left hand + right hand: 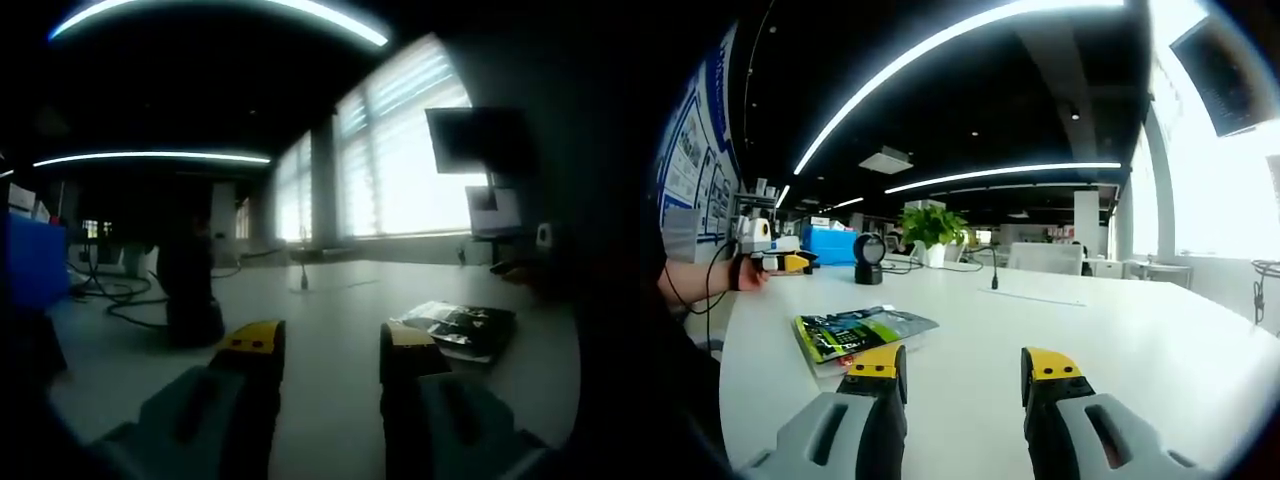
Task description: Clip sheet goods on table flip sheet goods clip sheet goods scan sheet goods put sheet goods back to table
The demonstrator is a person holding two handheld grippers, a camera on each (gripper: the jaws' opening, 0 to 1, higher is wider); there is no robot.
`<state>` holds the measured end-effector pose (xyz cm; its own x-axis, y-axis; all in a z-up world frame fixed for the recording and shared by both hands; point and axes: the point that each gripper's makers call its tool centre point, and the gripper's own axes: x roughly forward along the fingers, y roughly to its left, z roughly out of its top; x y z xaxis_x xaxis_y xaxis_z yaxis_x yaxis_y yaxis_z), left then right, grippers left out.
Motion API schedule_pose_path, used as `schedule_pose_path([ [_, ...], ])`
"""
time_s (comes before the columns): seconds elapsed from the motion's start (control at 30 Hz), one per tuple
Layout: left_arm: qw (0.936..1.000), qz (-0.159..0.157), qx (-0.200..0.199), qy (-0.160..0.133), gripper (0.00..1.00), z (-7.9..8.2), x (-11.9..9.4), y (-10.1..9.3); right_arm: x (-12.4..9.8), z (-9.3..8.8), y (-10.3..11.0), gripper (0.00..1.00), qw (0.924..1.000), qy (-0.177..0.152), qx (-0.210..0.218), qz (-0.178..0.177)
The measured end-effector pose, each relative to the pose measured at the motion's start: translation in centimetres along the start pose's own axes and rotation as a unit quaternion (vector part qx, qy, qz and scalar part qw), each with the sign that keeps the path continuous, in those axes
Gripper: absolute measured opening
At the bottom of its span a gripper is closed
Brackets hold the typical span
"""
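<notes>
In the left gripper view the left gripper (pixel 332 350) rises from the bottom with its two yellow-tipped jaws spread wide apart and nothing between them. It sits low over a pale table (pixel 330 300). The pack (pixel 462 328) (a flat, shiny sheet pouch, dark in this backlit view) lies on the table just to the right of the right jaw, apart from it. Farther back on the left stands a dark scanner (pixel 190 295) on a round base, with cables (pixel 120 295) trailing across the table beside it. A thin mic stand (pixel 303 270) stands near the middle of the table. Bright windows with blinds (pixel 400 160) run along the far side, and a dark monitor (pixel 478 140) hangs at the upper right.

In the right gripper view the right gripper (pixel 965 375) likewise holds its jaws wide apart, gripping nothing, above the white table (pixel 1090 330). The pack (pixel 862 332) shows green and dark print here; it lies flat on the table just past the left jaw's tip, and whether they touch I cannot tell. At the far left the person's hand (pixel 748 272) holds the other gripper (pixel 780 262) at the table's edge. Behind it sit a blue box (pixel 830 245), the scanner (pixel 869 260) and a potted plant (pixel 932 235). Long light strips (pixel 970 50) cross the dark ceiling.
</notes>
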<state>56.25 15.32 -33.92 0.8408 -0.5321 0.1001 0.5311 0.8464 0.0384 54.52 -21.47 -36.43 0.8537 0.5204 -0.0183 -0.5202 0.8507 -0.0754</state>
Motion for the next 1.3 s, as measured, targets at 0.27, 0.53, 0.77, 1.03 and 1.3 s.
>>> schedule_pose_path([
  [0.27, 1.0, -0.002, -0.001, -0.001, 0.31, 0.0, 0.0, 0.0, 0.0, 0.0, 0.0, 0.41, 1.0, 0.0, 0.0, 0.0],
  [0.53, 1.0, -0.001, -0.001, 0.0, 0.31, 0.0, 0.0, 0.1, 0.0, 0.1, 0.2, 0.41, 1.0, 0.0, -0.002, 0.001],
  [0.77, 1.0, -0.003, -0.001, 0.0, 0.31, 0.0, 0.0, 0.0, -0.1, 0.2, 0.2, 0.42, 1.0, -0.005, -0.003, -0.001],
  [1.03, 1.0, -0.004, 0.001, 0.003, 0.31, -0.1, 0.0, -0.1, 0.0, 0.9, 0.8, 0.41, 0.9998, -0.013, -0.012, -0.007],
  [1.3, 0.9999, -0.005, 0.004, 0.01, 0.3, -0.4, 0.1, -0.3, 0.2, 2.4, 2.9, 0.39, 0.9977, -0.037, 0.053, -0.02],
])
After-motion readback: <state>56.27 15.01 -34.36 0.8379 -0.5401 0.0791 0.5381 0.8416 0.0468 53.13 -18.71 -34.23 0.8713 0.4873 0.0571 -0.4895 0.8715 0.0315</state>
